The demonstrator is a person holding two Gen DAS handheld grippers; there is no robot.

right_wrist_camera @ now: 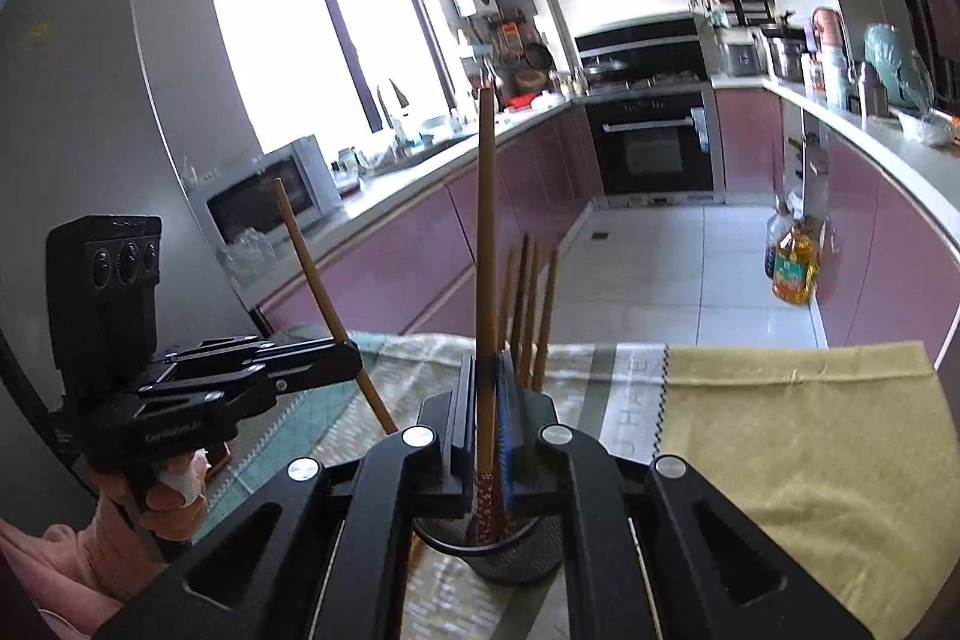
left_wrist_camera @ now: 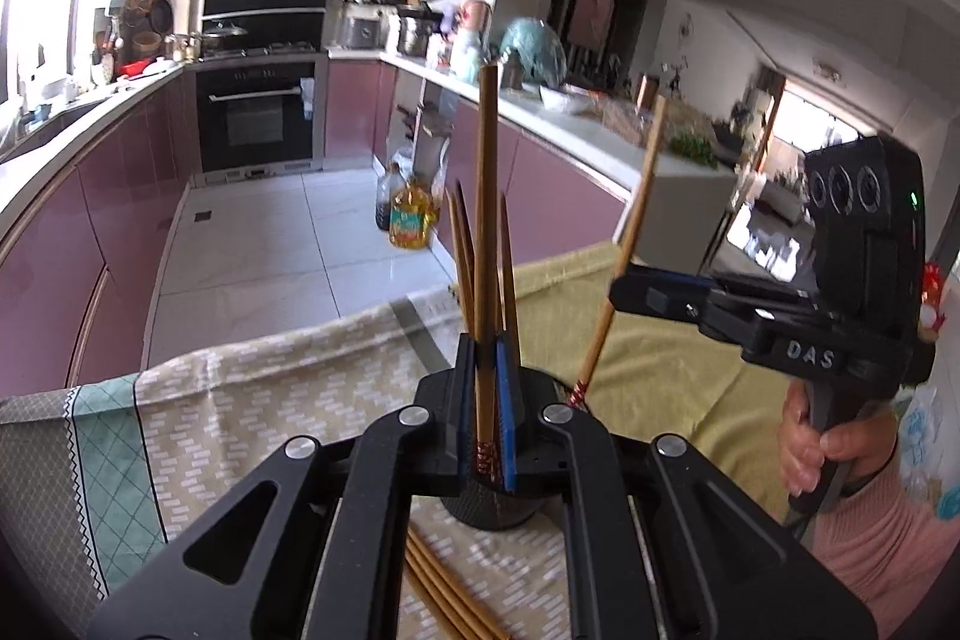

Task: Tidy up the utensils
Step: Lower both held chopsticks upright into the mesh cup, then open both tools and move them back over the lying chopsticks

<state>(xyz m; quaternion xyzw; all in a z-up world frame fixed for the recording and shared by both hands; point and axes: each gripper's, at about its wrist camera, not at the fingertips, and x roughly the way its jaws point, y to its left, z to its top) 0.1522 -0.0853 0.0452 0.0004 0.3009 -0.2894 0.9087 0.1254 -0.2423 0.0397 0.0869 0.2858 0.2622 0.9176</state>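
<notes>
Between the pads of the left claw (left_wrist_camera: 487,400) one wooden chopstick (left_wrist_camera: 487,232) stands upright, clamped tight near its red patterned end. Just below and behind that claw sits the dark mesh chopstick holder (left_wrist_camera: 498,511), with several more chopsticks (left_wrist_camera: 465,244) standing in it, their tips fanning up on both sides of the held one. Nearer, loose chopsticks (left_wrist_camera: 447,595) lie on the patterned cloth (left_wrist_camera: 252,400) that covers the tabletop. To the right, the right claw (left_wrist_camera: 624,283) is clenched on another chopstick (left_wrist_camera: 636,232), which leans with its top to the right; white letters "DAS" show on that claw's body, and a hand (left_wrist_camera: 810,451) in a pink sleeve grips its handle.

From the right wrist, the right claw (right_wrist_camera: 487,400) pinches its chopstick (right_wrist_camera: 485,244) straight up, directly above the mesh holder (right_wrist_camera: 510,550). Left of it, the left claw (right_wrist_camera: 354,361) grips its own tilted chopstick (right_wrist_camera: 324,292); writing on that claw's body is too blurred to read. A yellow cloth (right_wrist_camera: 798,436) lies on the right.
</notes>
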